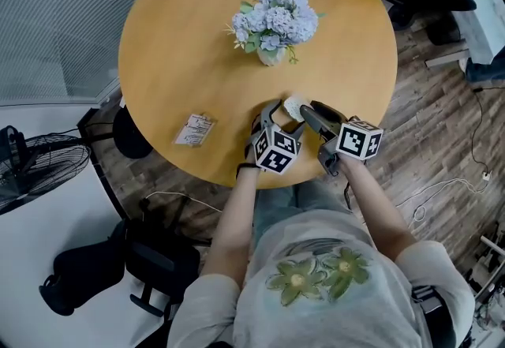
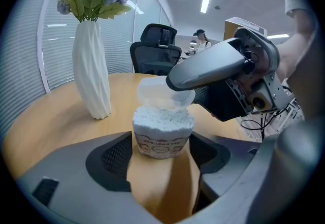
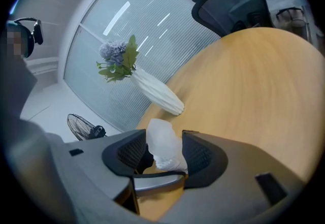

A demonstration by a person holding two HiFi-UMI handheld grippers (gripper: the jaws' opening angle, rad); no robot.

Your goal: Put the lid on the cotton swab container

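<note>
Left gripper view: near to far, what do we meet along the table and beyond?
swab container → vase → chair → person. Left out: lid, which overlaps the container.

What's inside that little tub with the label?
White cotton swabs fill it to the brim. The clear lid covers the back ones; the label hides those lower down.

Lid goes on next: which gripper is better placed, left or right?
Right. The right gripper holds the lid tilted over the open cotton swab container. The left gripper grips that container and should probably just steady it.
</note>
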